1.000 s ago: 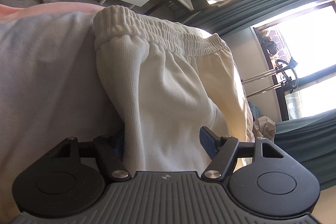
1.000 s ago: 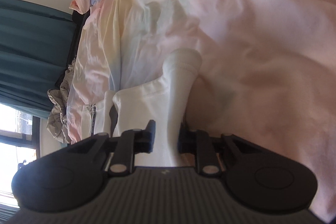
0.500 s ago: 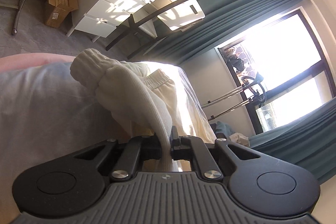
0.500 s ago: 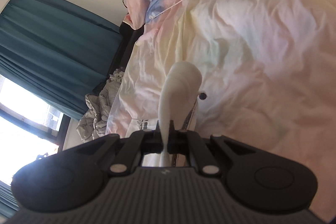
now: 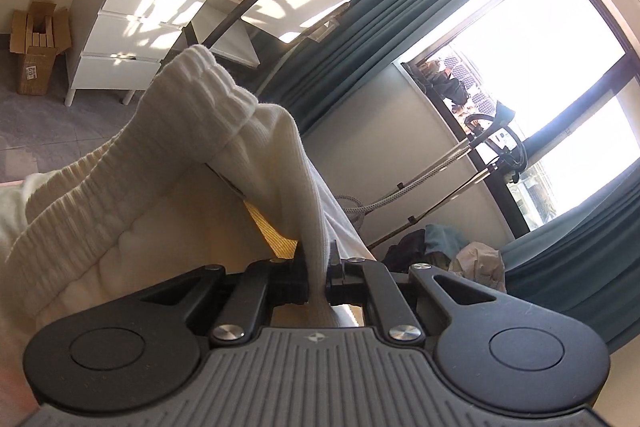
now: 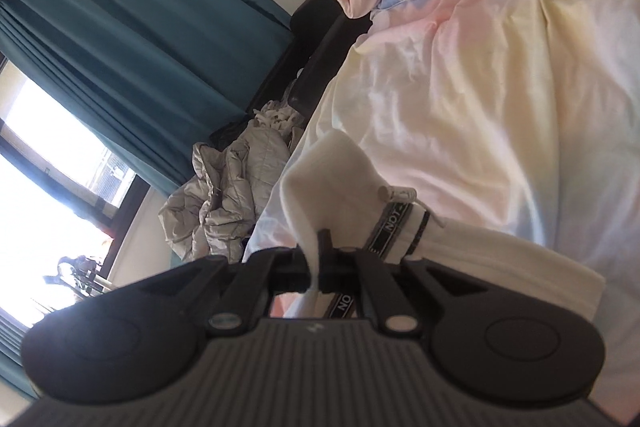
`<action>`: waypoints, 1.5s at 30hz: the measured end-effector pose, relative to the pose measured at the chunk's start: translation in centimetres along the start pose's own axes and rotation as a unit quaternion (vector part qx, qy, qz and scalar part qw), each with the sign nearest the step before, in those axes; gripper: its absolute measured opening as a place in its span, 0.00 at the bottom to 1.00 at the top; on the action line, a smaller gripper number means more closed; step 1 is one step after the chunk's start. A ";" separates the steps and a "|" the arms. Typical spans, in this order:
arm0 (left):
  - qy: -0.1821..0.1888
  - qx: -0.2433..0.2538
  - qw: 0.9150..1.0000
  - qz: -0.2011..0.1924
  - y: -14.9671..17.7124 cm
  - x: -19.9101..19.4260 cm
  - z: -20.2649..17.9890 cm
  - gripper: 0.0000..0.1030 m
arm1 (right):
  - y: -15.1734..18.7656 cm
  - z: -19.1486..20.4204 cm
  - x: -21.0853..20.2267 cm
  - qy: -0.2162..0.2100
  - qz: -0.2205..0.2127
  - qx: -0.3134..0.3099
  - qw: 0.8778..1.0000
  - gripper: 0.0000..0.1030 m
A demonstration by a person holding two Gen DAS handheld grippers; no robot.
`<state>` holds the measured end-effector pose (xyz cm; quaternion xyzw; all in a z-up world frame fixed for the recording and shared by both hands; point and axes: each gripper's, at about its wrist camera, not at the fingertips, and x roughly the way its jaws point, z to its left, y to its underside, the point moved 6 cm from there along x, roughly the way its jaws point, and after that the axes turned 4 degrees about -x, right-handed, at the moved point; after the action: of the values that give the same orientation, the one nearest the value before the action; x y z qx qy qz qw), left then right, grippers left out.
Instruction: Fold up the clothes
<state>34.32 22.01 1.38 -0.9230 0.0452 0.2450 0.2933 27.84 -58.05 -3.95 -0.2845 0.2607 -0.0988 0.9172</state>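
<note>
Bed (image 6: 500, 75) in pastel sheets across the right of the right wrist view, teal curtain (image 6: 132, 27) upper left, window (image 5: 532, 67) and white drawers (image 5: 132, 27) along the top of the left view. Cream sweatpants (image 5: 192, 147) now lifted clear of the bedding, waistband raised to centre frame where a second ago it lay flat. Left gripper (image 5: 318, 273) clamped on a ridge of waistband cloth, lower centre; right gripper (image 6: 316, 267) likewise pinched shut on a fold beside the black lettered drawstring band (image 6: 394, 229), having closed from a wide gap. Probably ready to carry over and fold in half.
</note>
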 end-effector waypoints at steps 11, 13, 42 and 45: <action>-0.086 0.083 0.991 0.058 2.5 14.8 -0.2 0.10 | 5.2 -1.0 15.6 0.051 0.062 -0.128 0.988 0.04; -0.096 0.078 0.990 0.066 2.7 15.3 0.7 0.11 | 5.8 -1.4 16.4 0.046 0.072 -0.129 0.988 0.11; -0.001 -0.037 0.988 0.147 5.9 -4.6 13.2 0.89 | 6.7 -10.1 -2.9 -0.027 0.186 -0.030 0.982 0.63; 0.004 -0.056 0.986 0.157 6.4 -2.6 14.1 0.88 | 7.0 -10.1 -1.5 -0.027 0.181 -0.026 0.983 0.63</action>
<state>24.62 24.53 -10.67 -0.9205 0.1768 0.2860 0.1992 21.43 -56.59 -14.47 -0.2594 0.2856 0.0830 0.9188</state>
